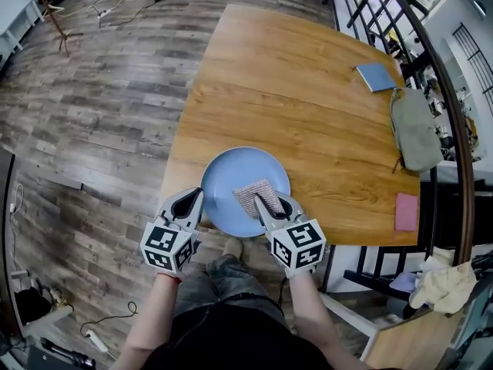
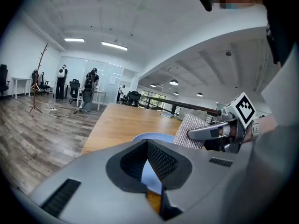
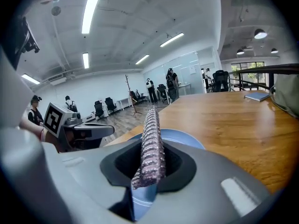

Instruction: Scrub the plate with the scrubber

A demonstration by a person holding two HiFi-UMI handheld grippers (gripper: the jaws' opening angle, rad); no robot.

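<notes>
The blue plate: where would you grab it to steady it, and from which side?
Pinch its thin rim at the left edge, from the near left. The plate lies flat, so only the rim offers a hold, and the scrubber occupies the right side.

A long wooden table point(image 1: 308, 91) with a warm honey grain stands on grey plank flooring point(image 1: 92, 114); a seam crosses its top partway along; a round pale-blue plate point(image 1: 223, 179) sits right at the near edge, towards the left corner; a thin blue book point(image 1: 376, 76) lies flat at the far right; just nearer than it, an olive-green bag point(image 1: 414, 133) slumps along the right edge, partly hanging off; a flat pink rectangle point(image 1: 407, 211), cloth or pad I cannot tell, lies at the near right corner, well apart from the plate.
</notes>
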